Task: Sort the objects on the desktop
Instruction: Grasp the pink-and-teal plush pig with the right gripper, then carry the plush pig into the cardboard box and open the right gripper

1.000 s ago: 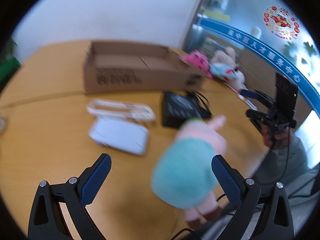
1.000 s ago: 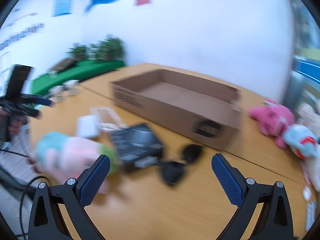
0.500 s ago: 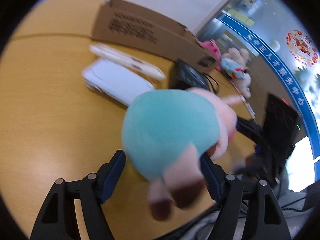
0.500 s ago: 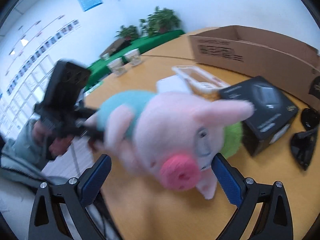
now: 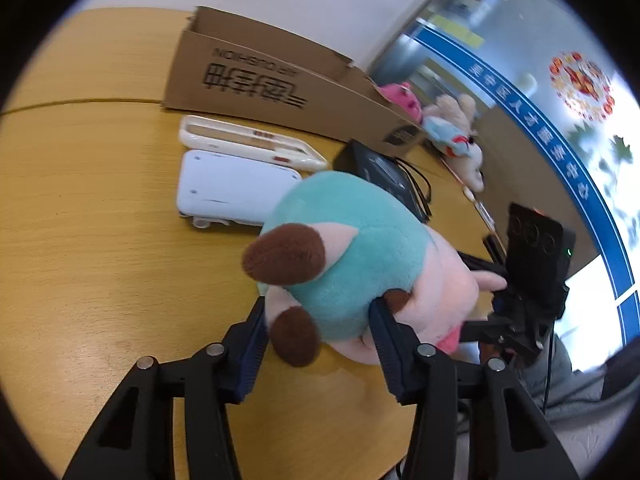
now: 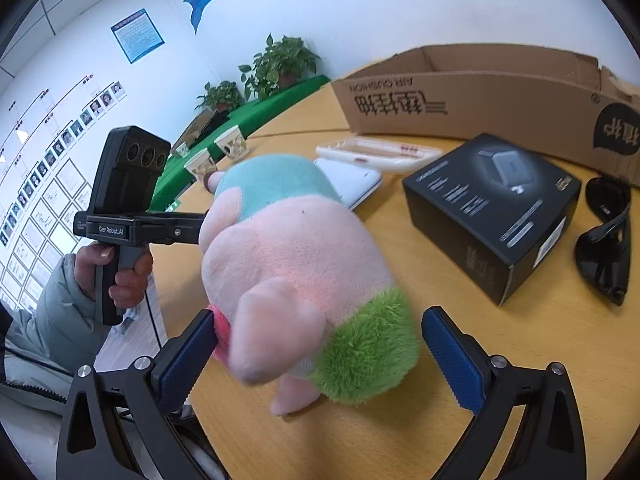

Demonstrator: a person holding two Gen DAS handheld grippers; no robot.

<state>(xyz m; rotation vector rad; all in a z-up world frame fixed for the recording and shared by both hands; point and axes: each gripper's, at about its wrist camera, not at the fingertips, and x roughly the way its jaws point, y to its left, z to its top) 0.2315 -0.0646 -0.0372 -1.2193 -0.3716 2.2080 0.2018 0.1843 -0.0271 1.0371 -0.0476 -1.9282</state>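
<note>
A plush pig (image 5: 352, 256) with a pink head, teal body, brown hooves and a green tuft lies near the front edge of the wooden table (image 5: 100, 248). My left gripper (image 5: 316, 344) is shut on its teal rear end. In the right wrist view the pig's head (image 6: 296, 264) sits between the fingers of my right gripper (image 6: 320, 352), which is open around it; the left pad touches the pink snout. The open cardboard box (image 5: 280, 92) stands at the back of the table, also in the right wrist view (image 6: 480, 100).
On the table lie a white device (image 5: 228, 188), a clear phone case (image 5: 248, 144), a black box (image 6: 492, 212) and black sunglasses (image 6: 604, 236). More plush toys (image 5: 452, 128) lie past the cardboard box. Paper cups (image 6: 216, 152) stand at the far left.
My left gripper closed from wide open onto the pig's teal body. My right gripper swung from the box toward the pig, and its open fingers now straddle the head.
</note>
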